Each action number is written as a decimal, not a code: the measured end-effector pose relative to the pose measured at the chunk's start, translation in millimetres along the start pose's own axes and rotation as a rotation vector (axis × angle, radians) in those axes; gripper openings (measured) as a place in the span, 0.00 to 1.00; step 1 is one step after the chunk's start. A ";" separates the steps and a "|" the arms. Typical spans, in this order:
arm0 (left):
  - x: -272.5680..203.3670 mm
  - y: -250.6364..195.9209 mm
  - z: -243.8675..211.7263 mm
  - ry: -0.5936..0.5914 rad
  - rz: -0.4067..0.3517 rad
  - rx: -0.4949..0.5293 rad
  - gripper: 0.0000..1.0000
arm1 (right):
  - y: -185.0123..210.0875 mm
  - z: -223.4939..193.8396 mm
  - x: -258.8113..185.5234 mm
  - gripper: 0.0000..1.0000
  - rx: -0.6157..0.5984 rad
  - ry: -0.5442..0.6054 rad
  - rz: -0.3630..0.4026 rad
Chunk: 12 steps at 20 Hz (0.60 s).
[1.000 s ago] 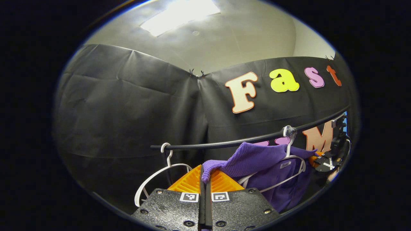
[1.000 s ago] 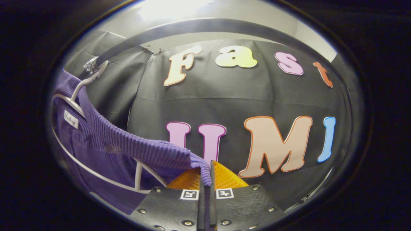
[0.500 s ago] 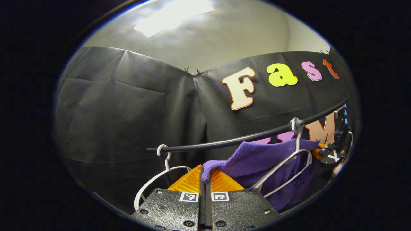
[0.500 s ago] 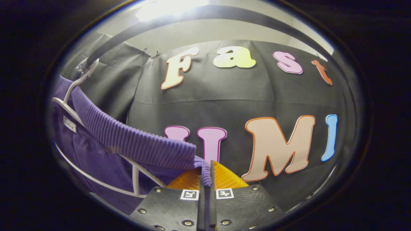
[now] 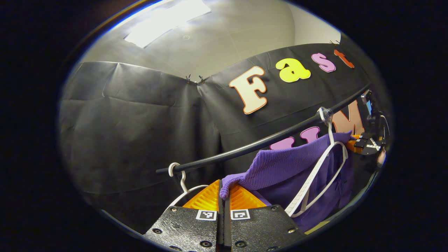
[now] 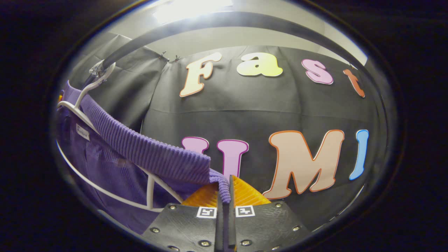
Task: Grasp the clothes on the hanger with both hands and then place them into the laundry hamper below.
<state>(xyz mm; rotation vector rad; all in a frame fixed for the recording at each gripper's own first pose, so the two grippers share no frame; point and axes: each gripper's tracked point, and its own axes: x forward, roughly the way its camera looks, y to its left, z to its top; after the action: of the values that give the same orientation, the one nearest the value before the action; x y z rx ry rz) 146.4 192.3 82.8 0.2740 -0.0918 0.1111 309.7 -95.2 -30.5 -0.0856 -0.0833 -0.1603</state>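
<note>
My left gripper [image 5: 223, 190] and right gripper [image 6: 225, 187] each pinch an edge of the soft purple ribbed-knit garment [image 5: 280, 166], which still drapes the white plastic hanger [image 5: 323, 175] on the black rail [image 5: 252, 148]; it looks light and limp; shoulder edges seem the surest hold.

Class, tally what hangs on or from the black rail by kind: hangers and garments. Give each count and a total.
White hangers: 2, one bare, one carrying the garment
Purple garments: 1
Total: 3
</note>
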 end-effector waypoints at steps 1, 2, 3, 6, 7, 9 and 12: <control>1.9 0.6 -4.0 0.004 -0.006 -0.021 0.00 | 1.5 -0.5 -1.5 0.05 0.003 0.002 0.003; 2.9 1.3 -8.6 0.012 -0.007 -0.040 0.00 | 1.3 0.1 -1.6 0.05 0.005 0.004 0.007; 5.4 3.4 -12.5 0.017 -0.002 -0.043 0.02 | 2.2 -0.4 -1.7 0.05 0.006 0.004 0.012; 11.2 9.6 -22.8 0.024 0.025 0.000 0.00 | 4.6 1.8 -4.9 0.05 -0.006 0.002 0.020; 13.2 8.7 -25.6 0.025 0.026 -0.013 0.00 | 4.1 0.4 -4.0 0.05 -0.009 0.005 0.018; 12.4 2.4 -31.7 0.024 0.022 -0.050 0.00 | 1.9 -2.7 -4.7 0.05 -0.005 0.015 0.011; 11.1 -5.6 -49.4 0.037 0.007 -0.111 0.02 | -1.4 -4.8 -1.2 0.05 -0.003 0.022 0.006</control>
<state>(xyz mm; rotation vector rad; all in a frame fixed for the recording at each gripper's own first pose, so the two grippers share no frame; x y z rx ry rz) 161.7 201.5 35.1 0.1606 -0.0616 0.1177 308.6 -96.8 -35.2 -0.0872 -0.0605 -0.1557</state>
